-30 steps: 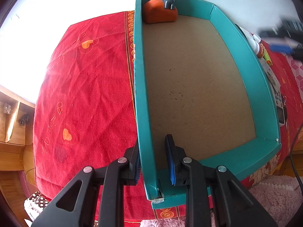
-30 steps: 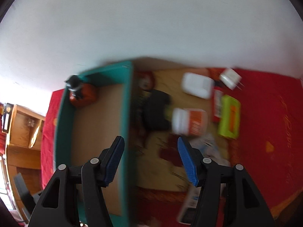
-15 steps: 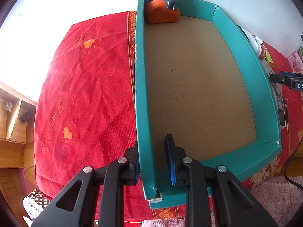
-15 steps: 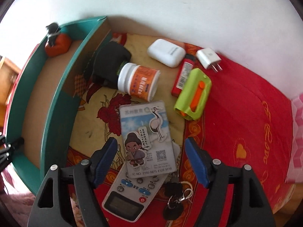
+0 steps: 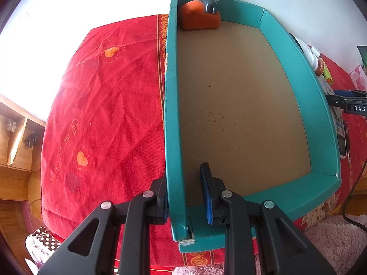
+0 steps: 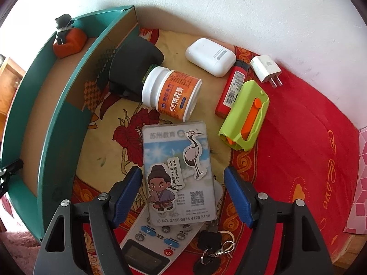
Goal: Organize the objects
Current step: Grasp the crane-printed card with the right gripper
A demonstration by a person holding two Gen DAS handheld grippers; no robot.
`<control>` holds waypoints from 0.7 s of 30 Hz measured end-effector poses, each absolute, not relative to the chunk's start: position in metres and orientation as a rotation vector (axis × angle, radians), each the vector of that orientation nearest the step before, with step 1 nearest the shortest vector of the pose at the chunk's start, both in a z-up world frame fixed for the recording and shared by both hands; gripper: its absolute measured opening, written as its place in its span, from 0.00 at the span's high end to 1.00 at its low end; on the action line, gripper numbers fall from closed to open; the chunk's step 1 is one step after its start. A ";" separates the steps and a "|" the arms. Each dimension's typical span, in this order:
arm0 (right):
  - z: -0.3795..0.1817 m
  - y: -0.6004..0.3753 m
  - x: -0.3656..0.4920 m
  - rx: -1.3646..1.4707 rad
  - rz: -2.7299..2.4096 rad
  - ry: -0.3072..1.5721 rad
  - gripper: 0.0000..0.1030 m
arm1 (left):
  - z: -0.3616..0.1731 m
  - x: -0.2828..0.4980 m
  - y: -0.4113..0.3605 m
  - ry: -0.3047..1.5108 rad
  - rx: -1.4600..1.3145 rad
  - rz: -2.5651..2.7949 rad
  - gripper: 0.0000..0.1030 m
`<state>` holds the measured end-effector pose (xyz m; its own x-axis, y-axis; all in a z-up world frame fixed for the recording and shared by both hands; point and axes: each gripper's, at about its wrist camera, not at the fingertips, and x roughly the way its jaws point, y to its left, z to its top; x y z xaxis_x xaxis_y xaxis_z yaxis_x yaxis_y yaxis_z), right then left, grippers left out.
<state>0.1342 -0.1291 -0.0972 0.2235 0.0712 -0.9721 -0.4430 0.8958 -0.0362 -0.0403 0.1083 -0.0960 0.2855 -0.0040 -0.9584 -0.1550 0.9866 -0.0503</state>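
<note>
Two grippers here: the left gripper (image 5: 187,194) is pinching the near side wall of the teal cardboard tray (image 5: 321,119), which sits on the red heart-print cloth (image 5: 103,114). Only an orange block with a grey cat figure (image 5: 199,17) is in the tray, tucked in its far corner. Right gripper (image 6: 182,194) hangs spread wide around a laminated cartoon card (image 6: 179,171), not touching it. Card lies on a white remote (image 6: 151,245), beside the tray.

Card (image 6: 177,171): header reads "苏州教育"; bottom line reads "IC NO. 2150 0875 4128 3118"; QR code printed beside it. White jar (image 6: 170,92): orange label carries large Chinese characters, not reliably legible. Right claw, seen from the left wrist view (image 5: 351,102): white letters "DAS", cut off at the frame edge.
</note>
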 end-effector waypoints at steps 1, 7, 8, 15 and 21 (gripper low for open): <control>-0.097 -0.128 0.135 -0.334 0.366 1.302 0.27 | -0.096 -0.040 0.109 1.279 -0.142 0.100 0.79; -0.097 -0.126 0.138 -0.336 0.378 1.295 0.29 | -0.096 -0.040 0.109 1.279 -0.142 0.099 0.79; -0.097 -0.127 0.138 -0.332 0.379 1.294 0.35 | -0.096 -0.040 0.108 1.279 -0.142 0.099 0.79; -0.089 -0.135 0.140 -0.290 0.382 1.278 0.44 | -0.096 -0.040 0.108 1.278 -0.143 0.101 0.79; -0.077 -0.139 0.134 -0.269 0.404 1.266 0.44 | -0.096 -0.040 0.108 1.279 -0.143 0.102 0.79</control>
<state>0.1343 -0.1389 -0.0773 0.2440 0.1457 -0.9588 -0.4369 0.8992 0.0255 -0.0401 0.1082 -0.0961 0.2851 -0.0039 -0.9585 -0.1552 0.9866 -0.0502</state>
